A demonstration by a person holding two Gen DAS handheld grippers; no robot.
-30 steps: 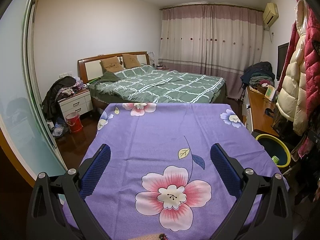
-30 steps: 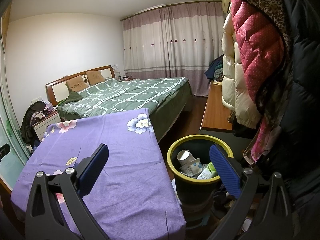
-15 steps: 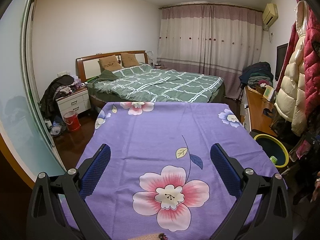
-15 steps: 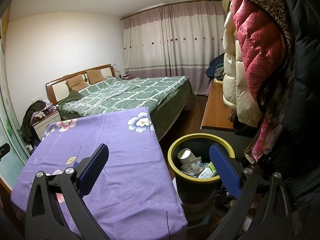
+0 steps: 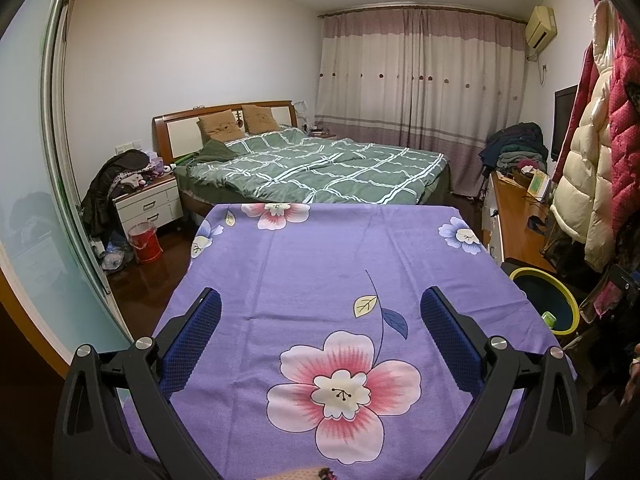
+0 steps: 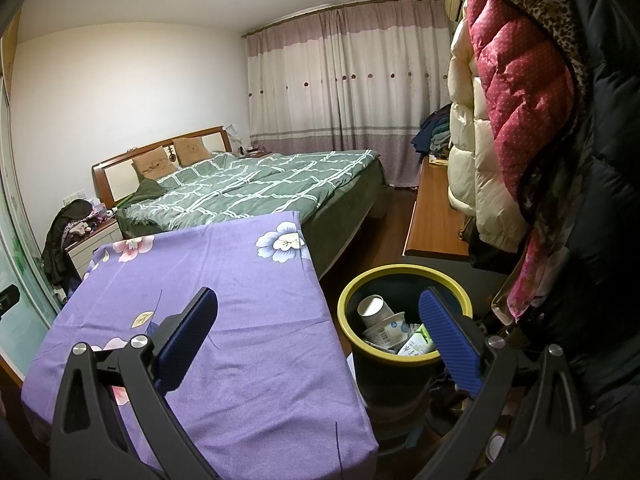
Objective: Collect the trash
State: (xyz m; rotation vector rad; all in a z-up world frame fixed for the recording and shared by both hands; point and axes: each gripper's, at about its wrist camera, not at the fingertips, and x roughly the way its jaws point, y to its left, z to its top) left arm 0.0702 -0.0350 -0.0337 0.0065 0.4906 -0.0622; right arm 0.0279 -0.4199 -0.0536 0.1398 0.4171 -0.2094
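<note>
Right wrist view — hanging coats (image 6: 520,120) crowding the bin (image 6: 404,376), table (image 6: 240,320) alongside

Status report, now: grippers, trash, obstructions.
Left gripper open, empty. Right gripper open, empty. Cups in bin. Tablecloth shows no trash.

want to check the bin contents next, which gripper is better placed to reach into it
Right. The right gripper is open, with the yellow-rimmed bin just ahead between its fingers, cups visible inside. The left gripper, also open, faces the purple tablecloth, with the bin off to its side.
</note>
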